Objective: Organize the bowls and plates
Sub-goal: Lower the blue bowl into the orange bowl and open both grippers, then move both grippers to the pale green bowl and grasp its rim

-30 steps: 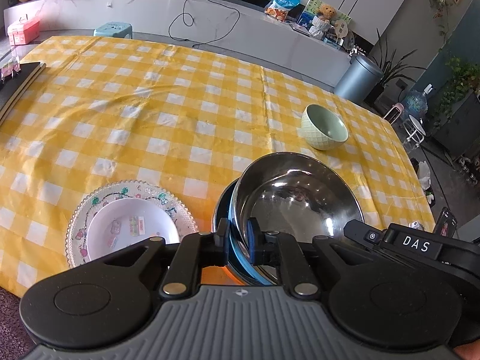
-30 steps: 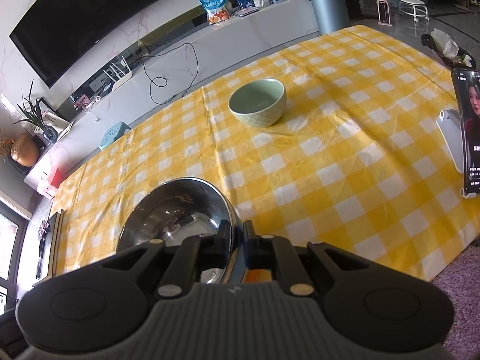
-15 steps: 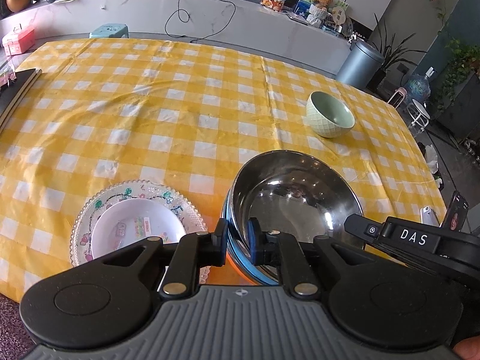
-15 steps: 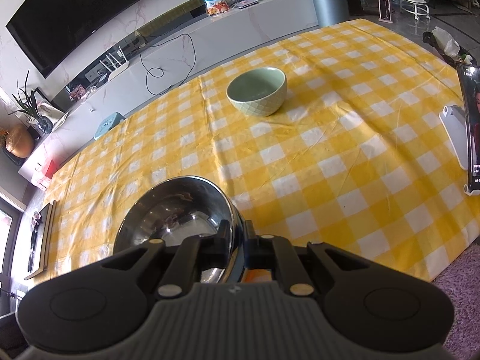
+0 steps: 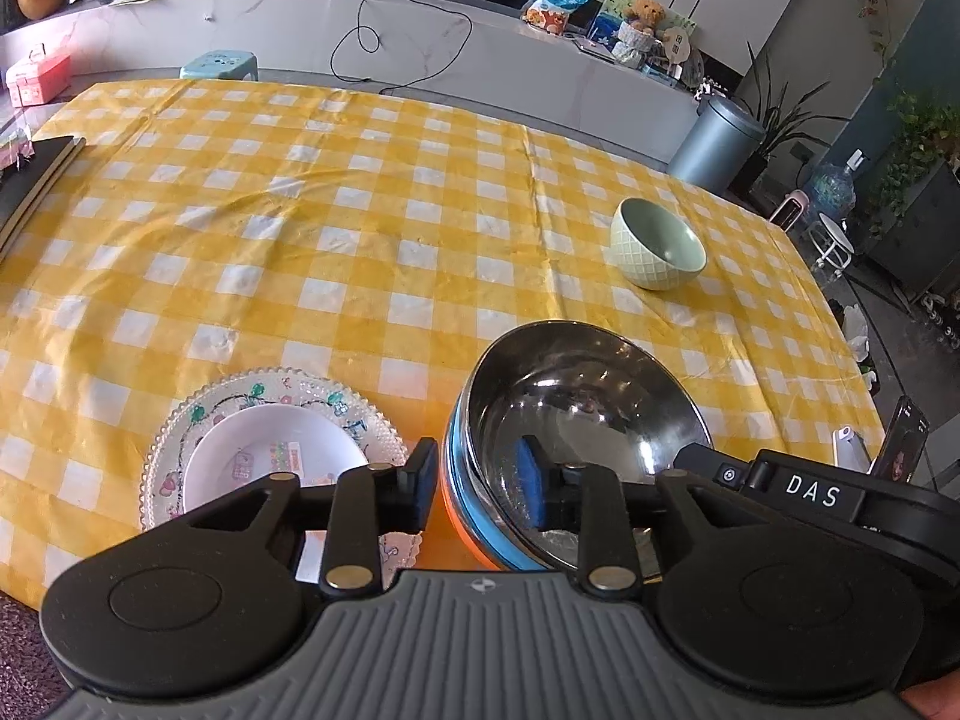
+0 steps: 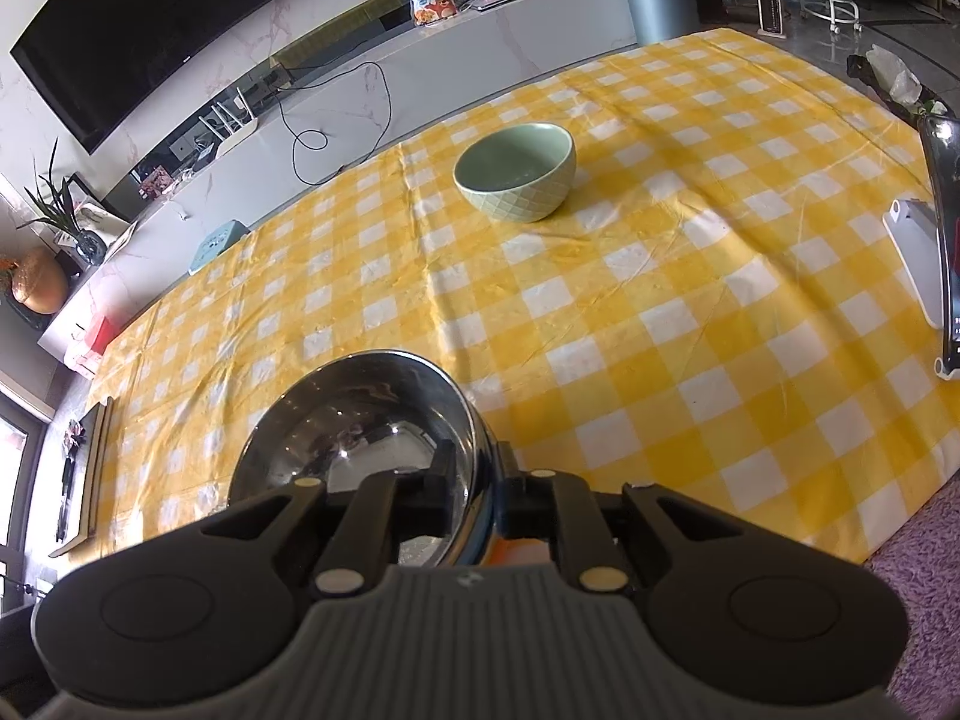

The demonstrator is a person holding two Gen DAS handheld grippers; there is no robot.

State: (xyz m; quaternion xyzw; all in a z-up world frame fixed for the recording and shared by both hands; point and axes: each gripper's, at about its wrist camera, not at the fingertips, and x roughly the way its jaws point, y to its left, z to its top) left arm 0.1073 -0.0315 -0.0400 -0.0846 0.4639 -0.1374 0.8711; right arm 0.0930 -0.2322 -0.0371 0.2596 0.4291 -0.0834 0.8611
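Yellow checked cloth covers the desk (image 5: 360,228); a green bowl (image 5: 658,252) sits well apart toward the far right, and a phone (image 6: 945,240) stands at the right edge. Near the front, a steel bowl (image 5: 576,414) nests in a blue-rimmed one (image 5: 462,504), beside a white plate (image 5: 270,462) on a glass plate (image 5: 180,420). The left gripper (image 5: 477,480) is spread wide, straddling the steel rim without gripping. The right gripper (image 6: 477,480) looks closed on that rim, though the contact is hard to see.
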